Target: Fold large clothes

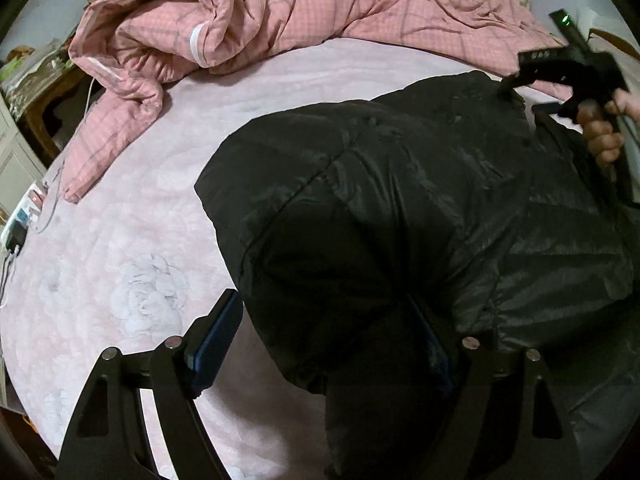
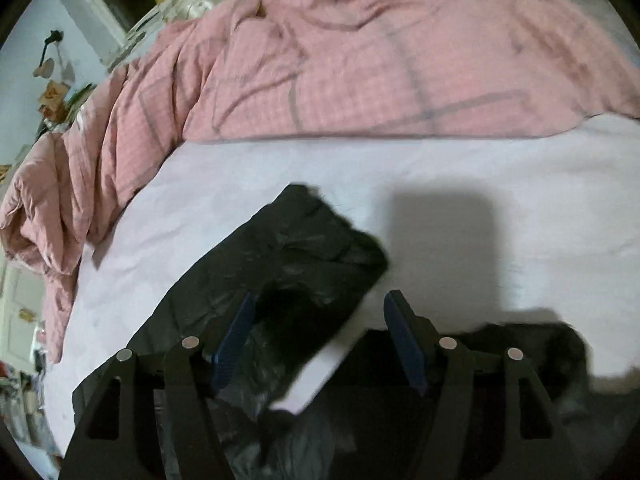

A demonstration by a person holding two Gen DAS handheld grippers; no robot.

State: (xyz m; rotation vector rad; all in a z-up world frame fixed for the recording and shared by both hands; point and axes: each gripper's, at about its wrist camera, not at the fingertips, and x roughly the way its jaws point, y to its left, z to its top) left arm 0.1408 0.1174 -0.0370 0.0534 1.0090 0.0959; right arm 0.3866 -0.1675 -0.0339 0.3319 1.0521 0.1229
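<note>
A pale pink bed sheet [image 1: 120, 248] with a faint floral pattern covers the bed; one crumpled pink checked quilt [image 1: 248, 20] lies along its far side, with a wooden bedside table [image 1: 36, 96] at far left. One black padded jacket [image 1: 400, 200] lies on the sheet, centre to right. The left gripper [image 1: 320, 344] is spread wide, its blue-padded fingers [image 1: 216, 340] straddling a raised near fold of the jacket; contact cannot be determined. The right gripper [image 2: 320, 340] is also wide open above a jacket corner [image 2: 320, 248], gripping nothing. In the left wrist view, the person's right hand [image 1: 604, 132] holds the right gripper's handle at far right. Two grippers, one jacket, one quilt.
</note>
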